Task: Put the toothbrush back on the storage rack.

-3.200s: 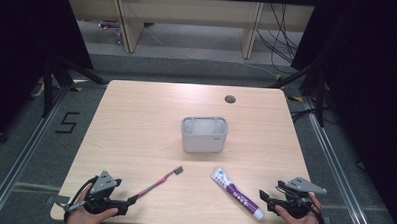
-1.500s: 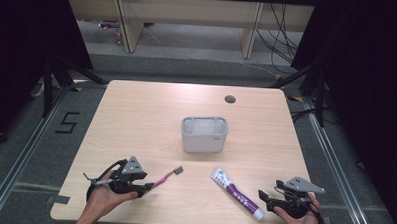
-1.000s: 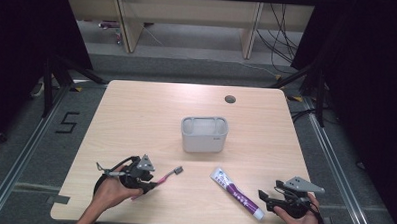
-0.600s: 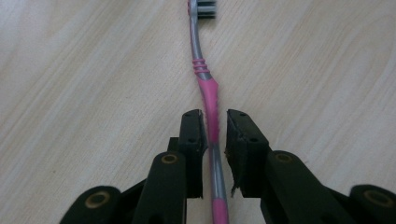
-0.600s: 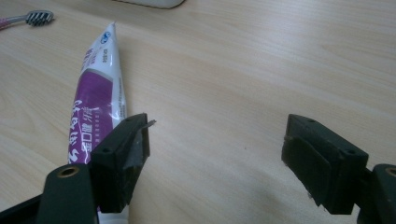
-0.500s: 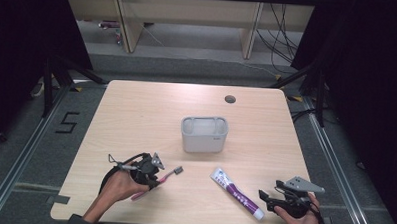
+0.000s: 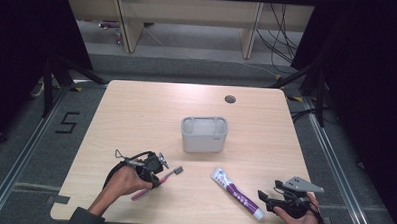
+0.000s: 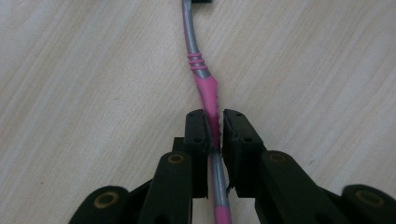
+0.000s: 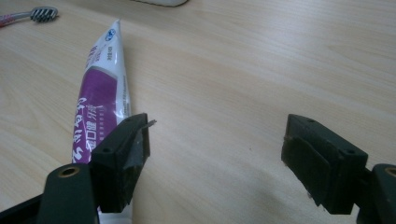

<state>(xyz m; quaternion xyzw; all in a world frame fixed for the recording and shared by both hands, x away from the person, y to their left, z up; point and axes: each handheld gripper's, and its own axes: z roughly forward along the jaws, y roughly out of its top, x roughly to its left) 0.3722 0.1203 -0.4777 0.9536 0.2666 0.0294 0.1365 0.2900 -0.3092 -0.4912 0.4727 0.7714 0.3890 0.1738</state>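
Reaching in from the bottom left of the high view, the left forearm angles up and to the right, and the left hand (image 7: pixel 121 179) carries the left gripper (image 7: pixel 157 169) low over the table (image 7: pixel 136 110). Its jaws are pinched onto the pink part of the toothbrush (image 8: pixel 205 88) handle, which runs straight between them in the left gripper view; the brush lies flat on the wood, its grey neck stretching ahead toward the bristle head at the top edge. From above, the head points up and to the right, toward the holder (image 7: pixel 204 133). The right hand (image 7: pixel 297 223) sits at the near right corner of the table, holding the right gripper (image 7: pixel 264 199) pointed left. Its jaws stand wide apart with nothing between them, just above the wood, and the left jaw in its own view lies just beside the tube (image 9: pixel 100 93), near the tube's cap end. One toothbrush, one white-and-purple tube, one grey holder standing upright at the middle of the table, and two grippers are on hand. The tube lies flat, between the two hands, slanting down to the right.
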